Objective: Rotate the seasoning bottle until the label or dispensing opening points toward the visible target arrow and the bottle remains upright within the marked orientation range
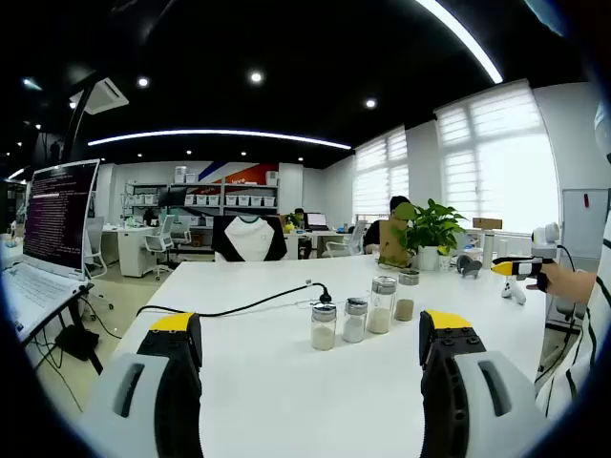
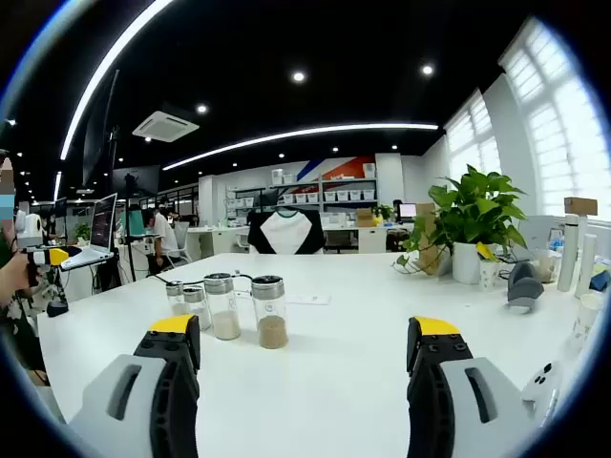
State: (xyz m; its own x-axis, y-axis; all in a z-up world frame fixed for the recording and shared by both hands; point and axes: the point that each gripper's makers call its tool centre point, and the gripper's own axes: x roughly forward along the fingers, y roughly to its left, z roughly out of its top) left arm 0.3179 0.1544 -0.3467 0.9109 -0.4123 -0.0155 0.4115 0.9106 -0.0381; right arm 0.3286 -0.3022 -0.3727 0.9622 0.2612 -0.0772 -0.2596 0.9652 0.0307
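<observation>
Holding both grippers apart and empty: left gripper (image 1: 310, 358) and right gripper (image 2: 304, 361) hover over the near edge of the tabletop (image 1: 286, 401). Four bottles (image 1: 363, 315) stand in a row mid-tabletop, well clear of both. They're clear cylinders, likely glass, with metal-look caps, part-filled with white powder; one (image 2: 271, 312) holds brown. I'd expect them light, rigid, slick, breakable, so grip mid-body, below the cap. Black cable (image 1: 248, 305) behind, plant (image 1: 428, 229) near the far edge. No arrow visible.

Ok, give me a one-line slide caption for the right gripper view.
Open right gripper faces four seasoning jars lined up on a white table, potted plant beyond.
</observation>
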